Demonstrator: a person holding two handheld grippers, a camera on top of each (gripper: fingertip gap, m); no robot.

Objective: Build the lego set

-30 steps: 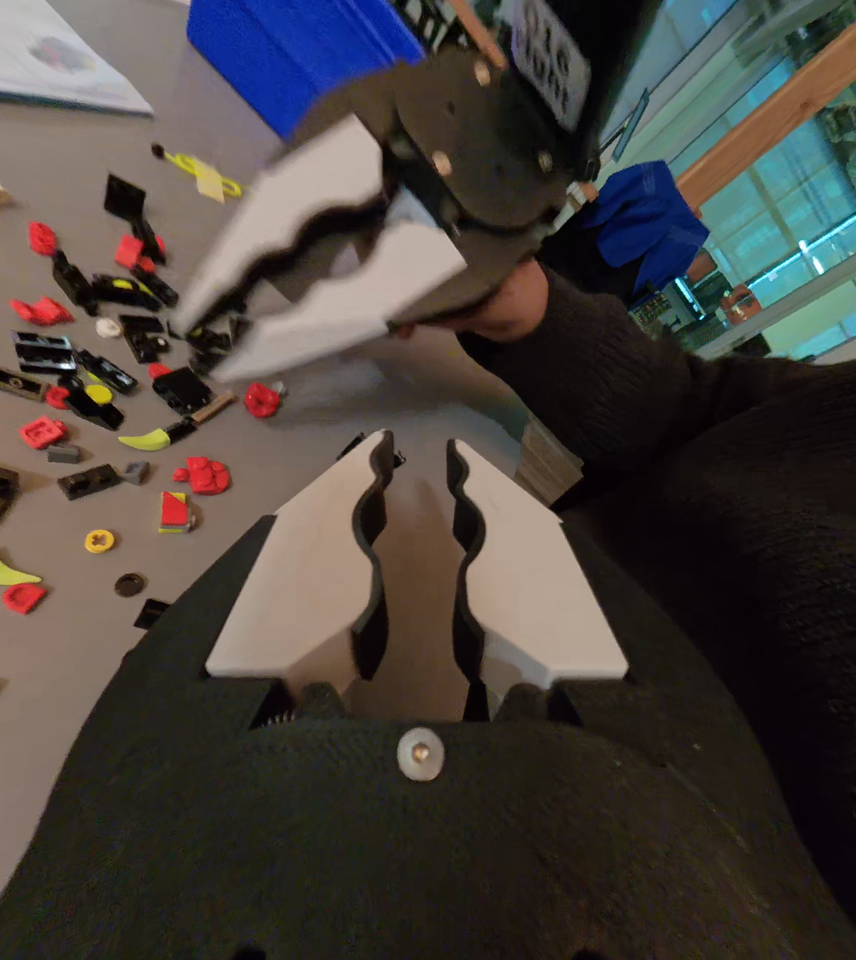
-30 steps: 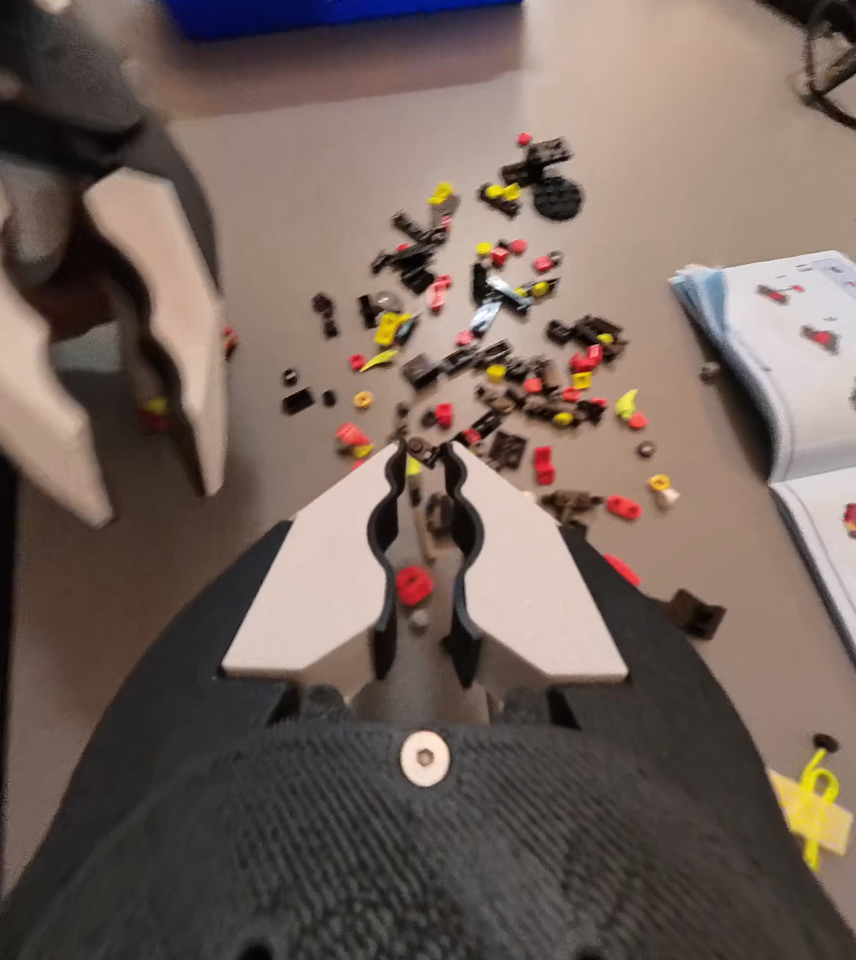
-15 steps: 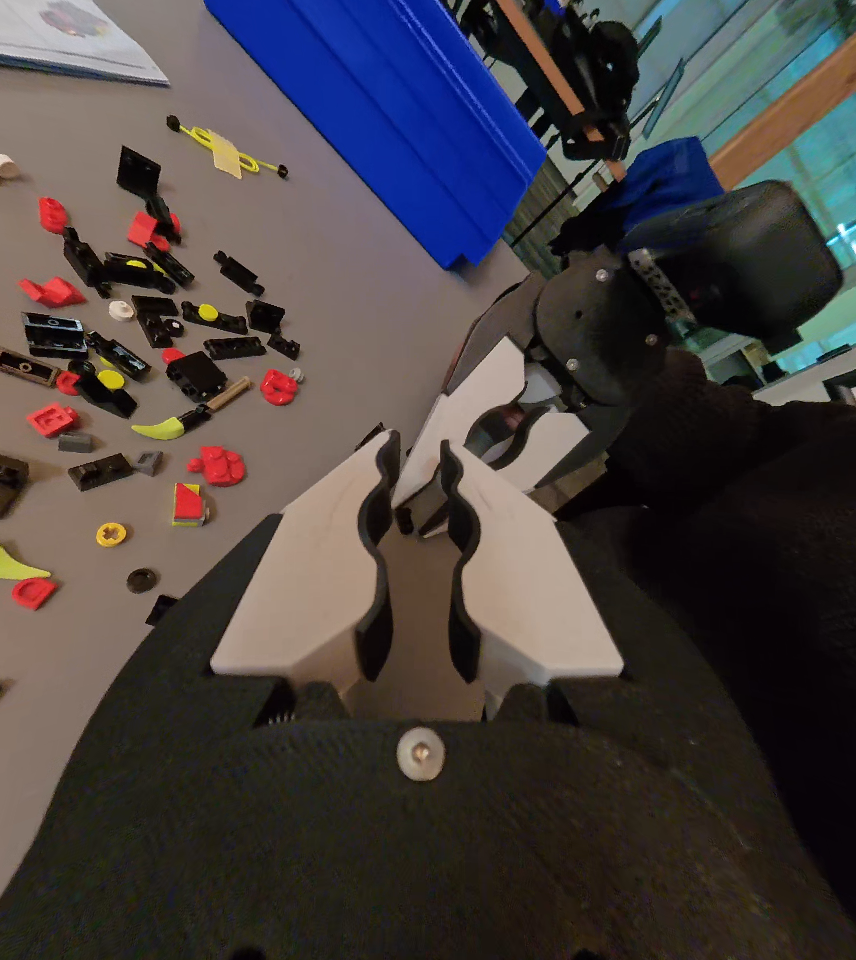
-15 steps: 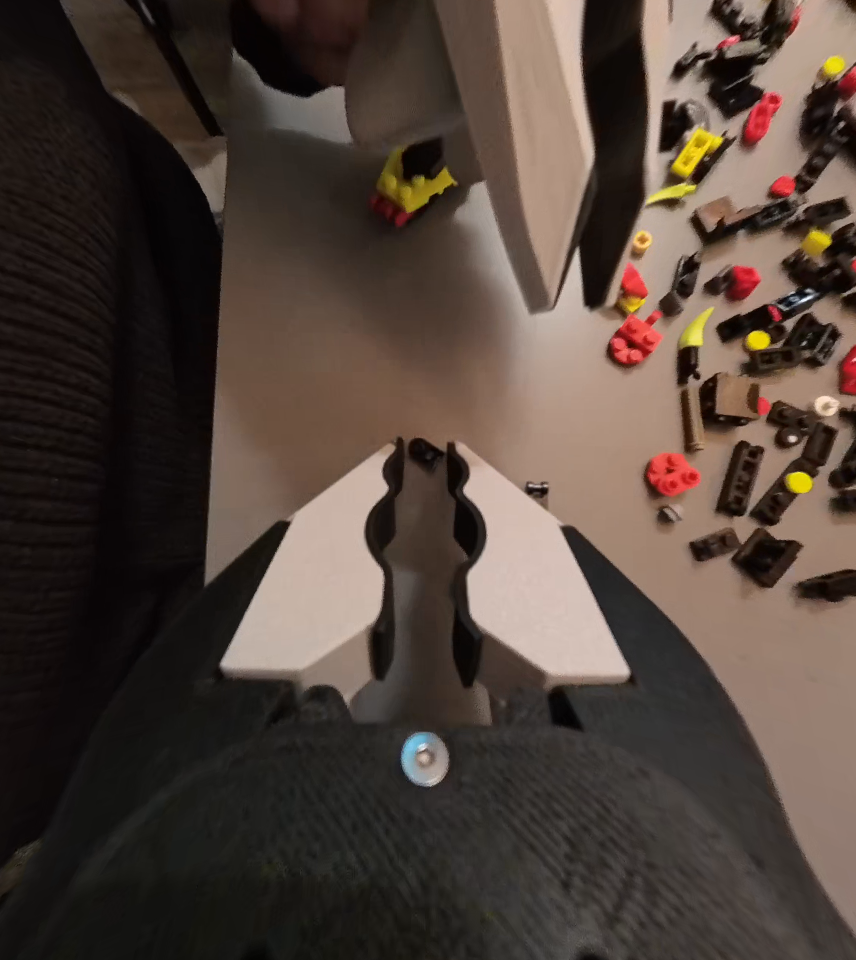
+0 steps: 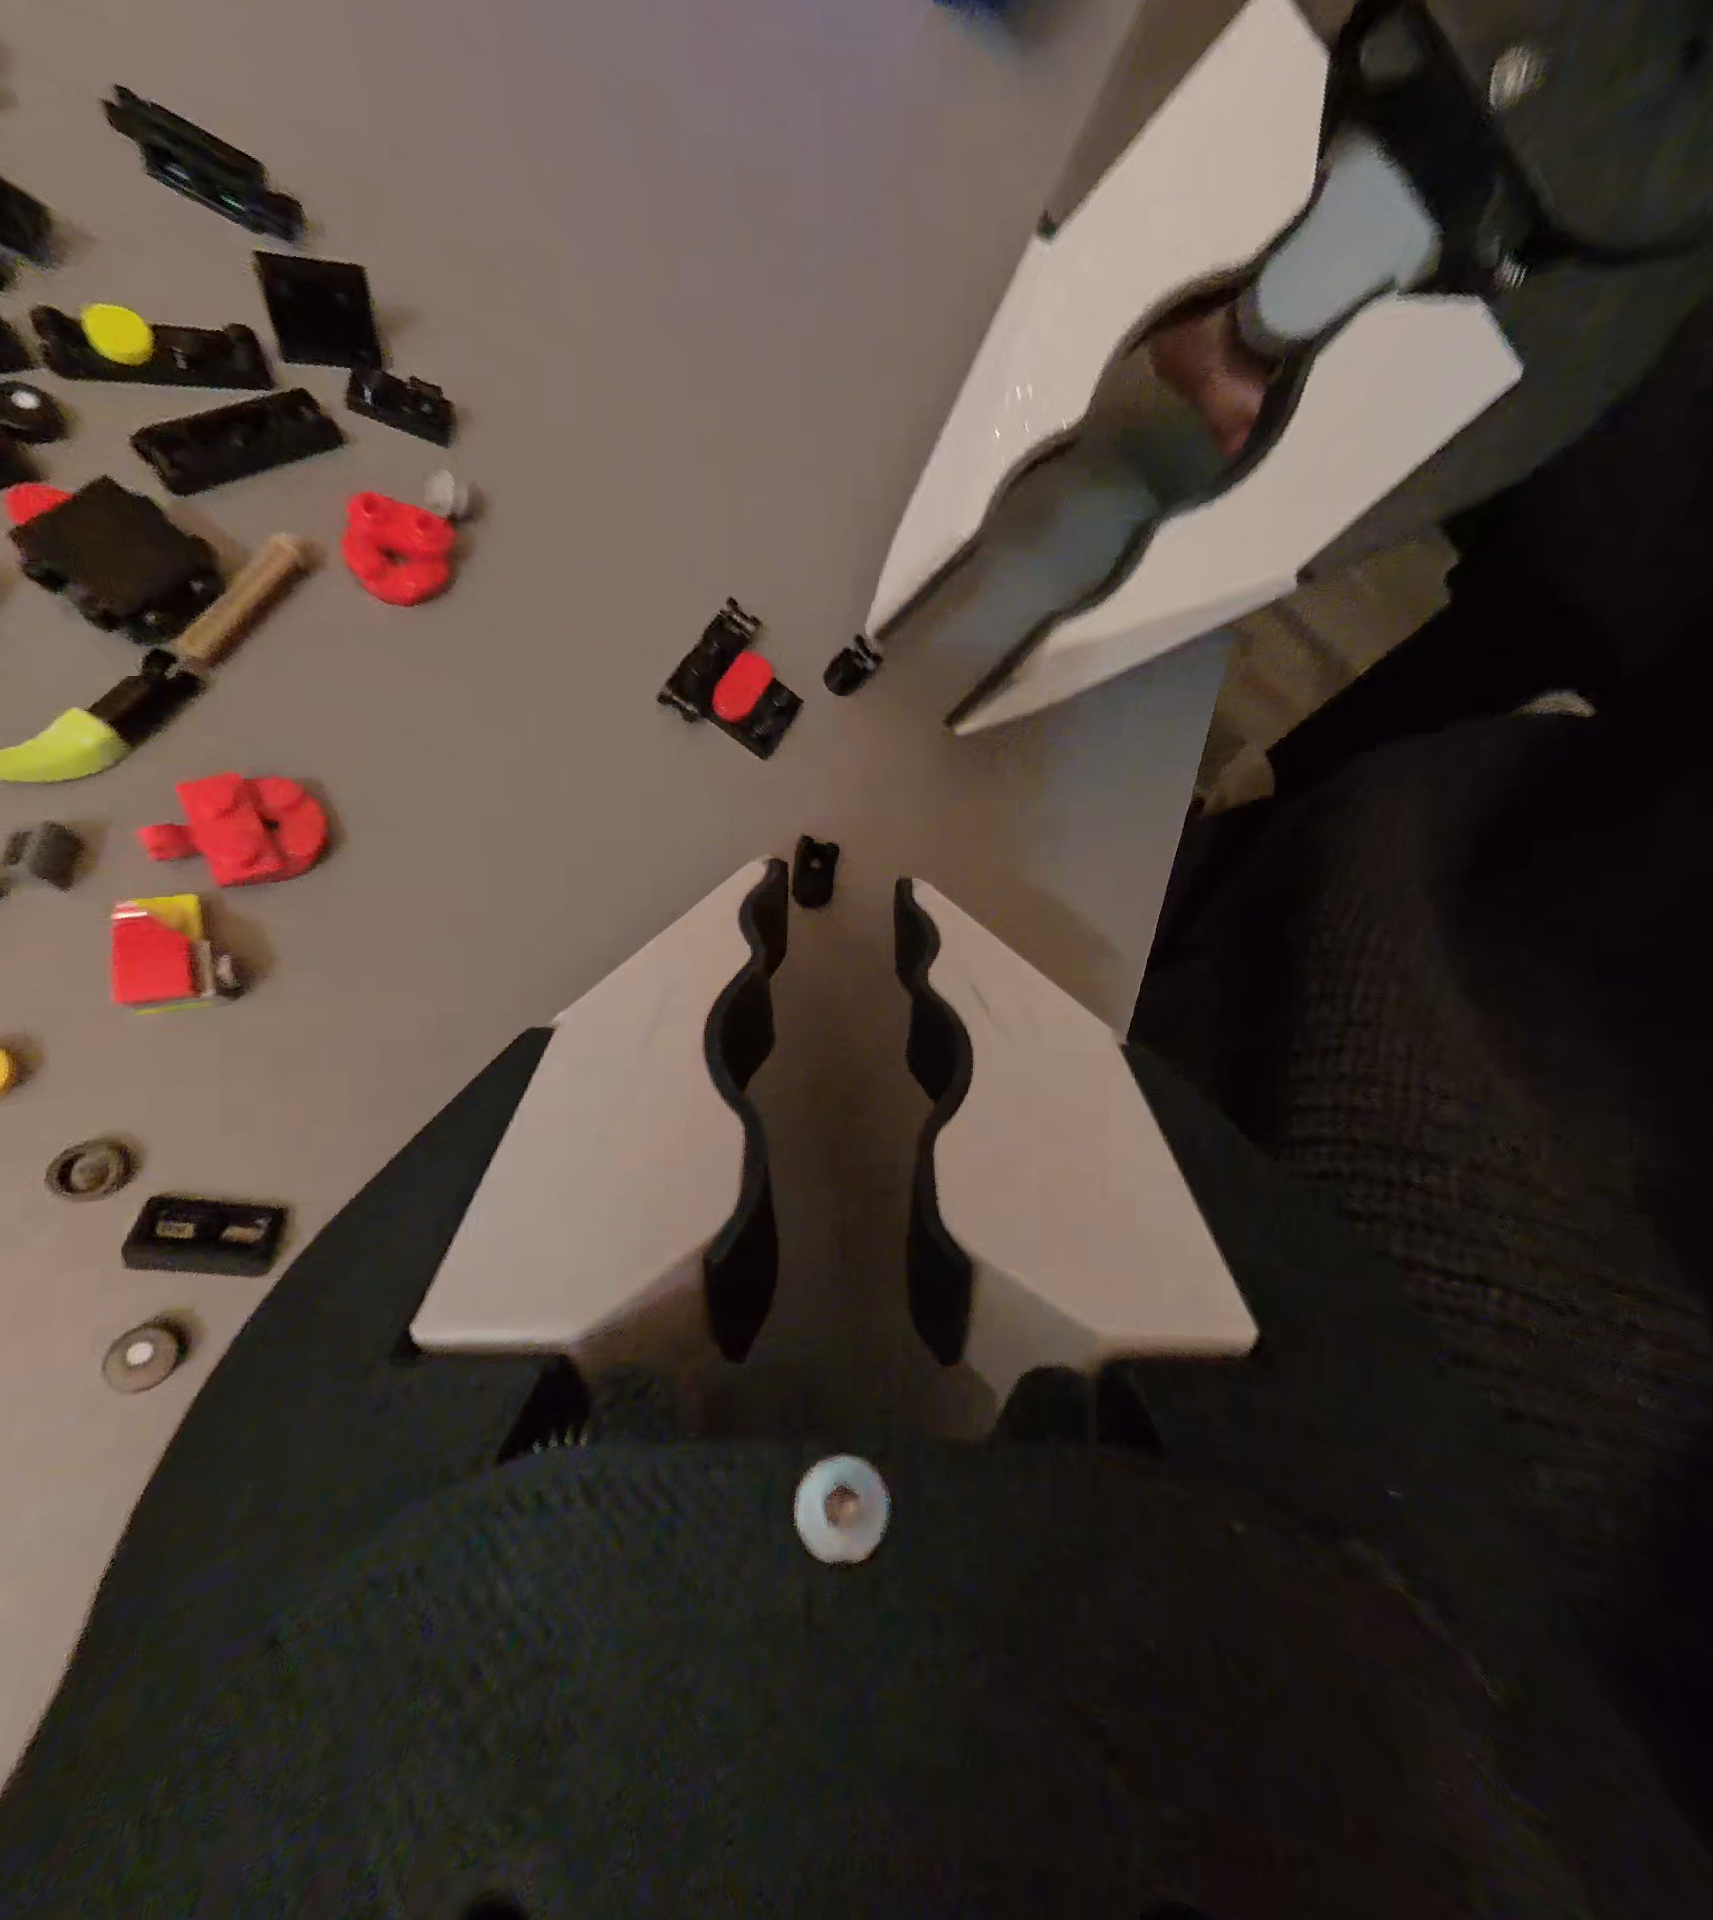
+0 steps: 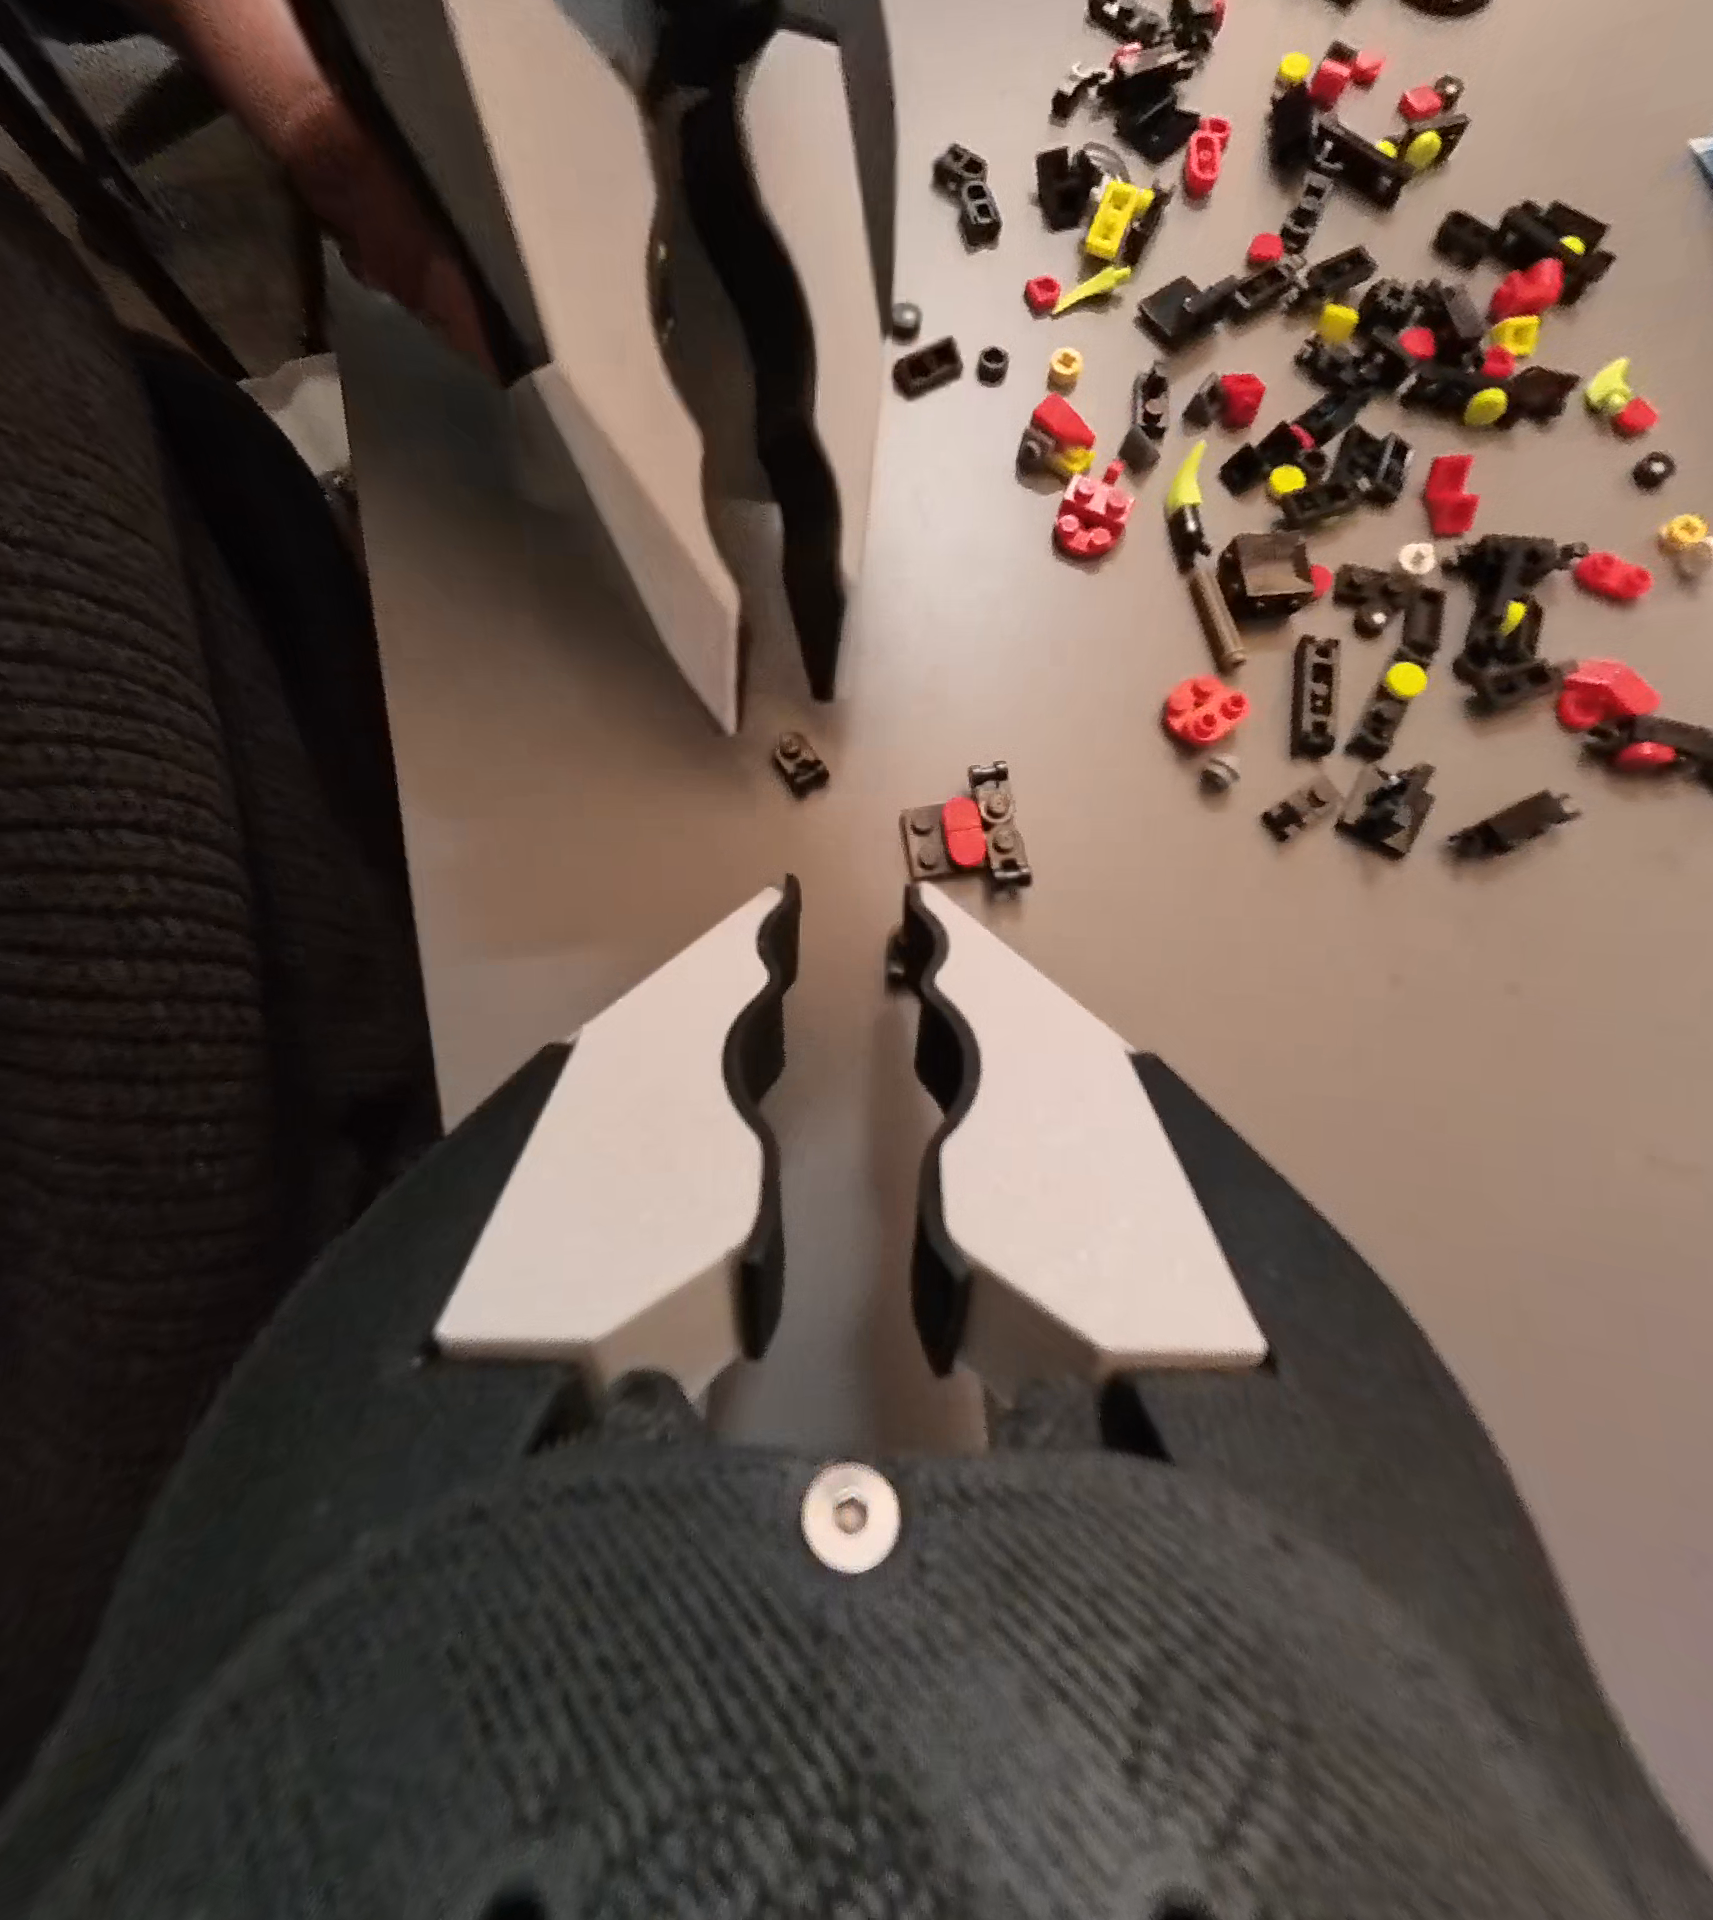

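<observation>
Left gripper (image 5: 839, 883) hovers low over the grey table (image 5: 561, 187), fingers parted and holding nothing, with a tiny black plastic brick (image 5: 814, 869) lying just off its left fingertip. Opposite, the right gripper (image 6: 850, 902) is parted and empty too, a small black piece (image 6: 898, 954) beside its right finger, and the black plate with a red tile (image 6: 966, 831) lying between the two tools.

Bare table (image 6: 1351, 1143) beside scattered bricks (image 6: 1351, 416) allows passage.
</observation>
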